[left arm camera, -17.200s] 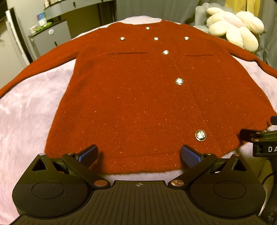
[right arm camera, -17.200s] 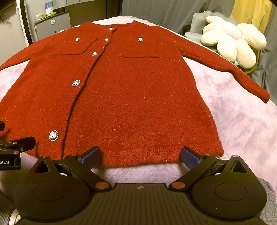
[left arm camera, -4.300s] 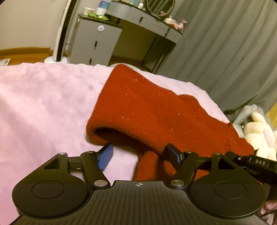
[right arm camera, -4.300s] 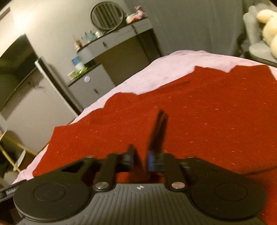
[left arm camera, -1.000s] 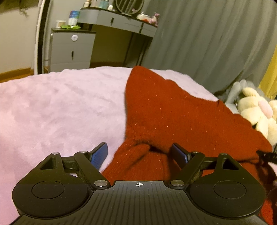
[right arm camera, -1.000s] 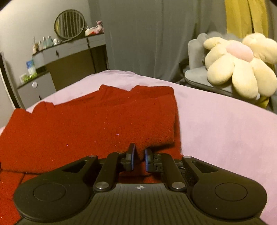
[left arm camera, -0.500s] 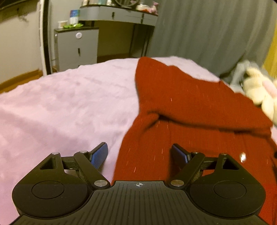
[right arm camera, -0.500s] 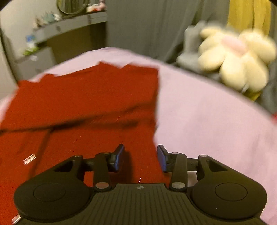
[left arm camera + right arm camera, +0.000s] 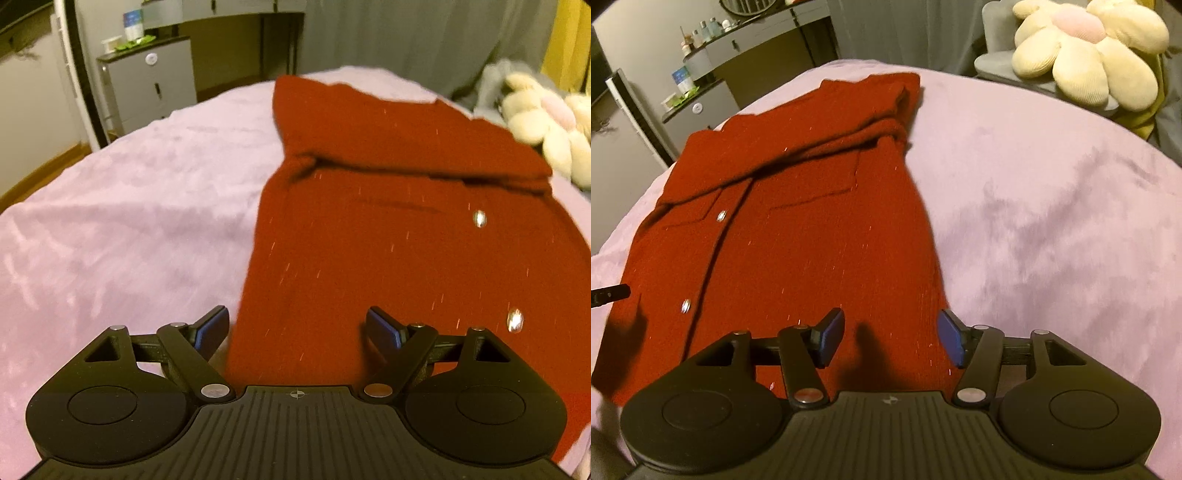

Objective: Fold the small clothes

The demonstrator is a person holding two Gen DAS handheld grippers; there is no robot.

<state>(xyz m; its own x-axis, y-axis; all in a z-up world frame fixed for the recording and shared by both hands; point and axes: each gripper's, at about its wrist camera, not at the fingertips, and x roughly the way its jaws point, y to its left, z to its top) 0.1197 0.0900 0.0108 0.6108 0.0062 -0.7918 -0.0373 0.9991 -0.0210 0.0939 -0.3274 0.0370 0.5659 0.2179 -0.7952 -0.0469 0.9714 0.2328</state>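
Observation:
A red knit cardigan (image 9: pixel 388 236) with silver buttons lies flat on the pink blanket (image 9: pixel 129 221). Both sleeves are folded in across its chest, forming a band near the collar (image 9: pixel 798 144). My left gripper (image 9: pixel 297 330) is open and empty, above the cardigan's lower left edge. My right gripper (image 9: pixel 890 339) is open and empty, above the lower right part of the cardigan (image 9: pixel 820 236). The tip of the left gripper shows at the left edge of the right wrist view (image 9: pixel 609 293).
A cream flower-shaped plush (image 9: pixel 1093 48) sits on a grey chair beyond the bed's far right; it also shows in the left wrist view (image 9: pixel 546 129). A grey dresser (image 9: pixel 147 85) with bottles stands at the back left, and grey curtains (image 9: pixel 406 37) hang behind.
My right gripper has let go of the sleeve and opened. Both grippers have pulled back toward the cardigan's hem, leaving both sleeves folded across the chest.

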